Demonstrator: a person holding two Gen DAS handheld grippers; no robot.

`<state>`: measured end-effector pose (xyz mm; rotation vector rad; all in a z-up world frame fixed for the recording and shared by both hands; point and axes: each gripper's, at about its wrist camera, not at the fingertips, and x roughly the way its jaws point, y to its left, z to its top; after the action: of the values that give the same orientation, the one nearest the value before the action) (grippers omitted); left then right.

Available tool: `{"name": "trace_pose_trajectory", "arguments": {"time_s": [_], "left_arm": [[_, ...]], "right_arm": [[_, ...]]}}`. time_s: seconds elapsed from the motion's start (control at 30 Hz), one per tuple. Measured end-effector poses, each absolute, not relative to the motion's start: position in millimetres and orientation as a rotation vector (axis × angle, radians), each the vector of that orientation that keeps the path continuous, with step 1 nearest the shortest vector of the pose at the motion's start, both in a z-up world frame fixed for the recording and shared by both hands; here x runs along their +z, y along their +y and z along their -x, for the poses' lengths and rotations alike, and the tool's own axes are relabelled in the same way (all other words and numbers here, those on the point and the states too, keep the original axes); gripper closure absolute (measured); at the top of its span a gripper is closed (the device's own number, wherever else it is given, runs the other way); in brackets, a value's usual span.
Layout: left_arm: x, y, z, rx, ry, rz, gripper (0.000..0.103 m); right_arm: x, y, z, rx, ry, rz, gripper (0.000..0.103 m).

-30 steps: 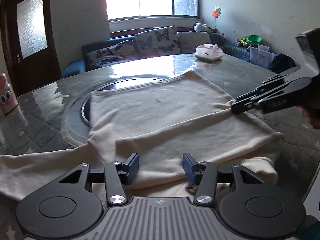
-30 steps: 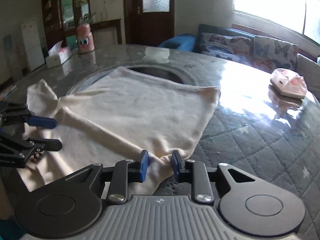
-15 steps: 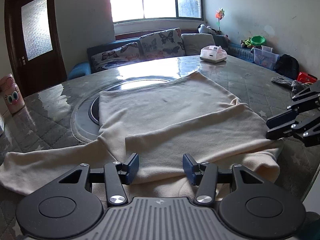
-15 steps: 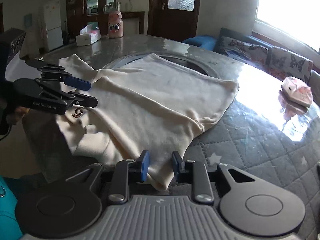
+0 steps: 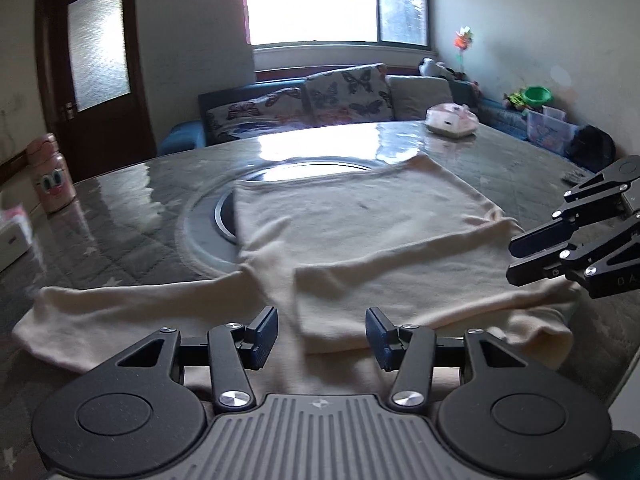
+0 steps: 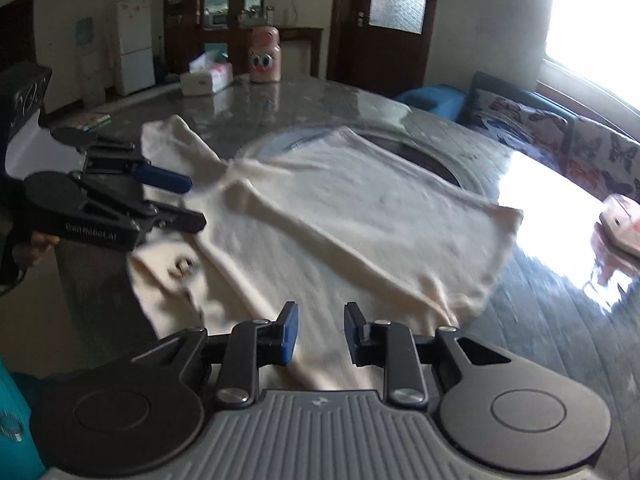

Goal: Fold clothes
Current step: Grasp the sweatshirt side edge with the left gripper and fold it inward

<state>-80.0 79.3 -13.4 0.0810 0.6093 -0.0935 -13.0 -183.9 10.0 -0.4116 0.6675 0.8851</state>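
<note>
A cream long-sleeved top [image 5: 360, 232] lies flat on the grey round table [image 5: 120, 216]. One sleeve is folded across its body [image 5: 400, 280]; the other sleeve [image 5: 120, 312] stretches out to the left. My left gripper [image 5: 322, 332] is open and empty, just above the near hem. My right gripper [image 5: 514, 258] is open and empty at the garment's right side. In the right wrist view the top [image 6: 360, 220] lies ahead, my right gripper [image 6: 318, 336] is open above its edge, and my left gripper [image 6: 190, 200] hovers open at the left.
A pink cartoon bottle [image 5: 52, 176] and a white tissue box [image 5: 12, 236] stand at the table's left. A pink-white box [image 5: 450, 120] sits at the far right. A glass turntable rim [image 5: 208, 216] lies under the top. A sofa [image 5: 300, 100] is behind the table.
My right gripper let go of the folded sleeve, opened and pulled back to the right. The sleeve now rests across the body. My left gripper stayed open and shifted slightly left.
</note>
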Motion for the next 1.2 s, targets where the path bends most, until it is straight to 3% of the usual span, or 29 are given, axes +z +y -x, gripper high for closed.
{"name": "trace_pose_trajectory", "arguments": {"time_s": [0.47,0.97,1.03,1.07,1.13,1.2], "left_arm": [[1,175,84,0.284,0.587,0.045,0.049],[-14,267,64,0.617,0.638,0.207,0.048],[-17,270,63,0.609,0.634,0.222,0.056],[-18,271,62,0.602,0.629,0.226,0.070],[-19,270,60,0.576,0.622,0.228,0.086],[-17,270,59,0.568,0.611,0.224,0.095]], "right_arm": [[-6,-77,-10,1.038,0.664,0.460,0.079],[13,-99,8,1.027,0.602,0.418,0.078],[15,-105,10,1.015,0.597,0.407,0.078],[16,-108,11,1.007,0.595,0.399,0.078],[18,-115,12,0.987,0.590,0.380,0.078],[19,-123,13,0.967,0.585,0.360,0.078]]}}
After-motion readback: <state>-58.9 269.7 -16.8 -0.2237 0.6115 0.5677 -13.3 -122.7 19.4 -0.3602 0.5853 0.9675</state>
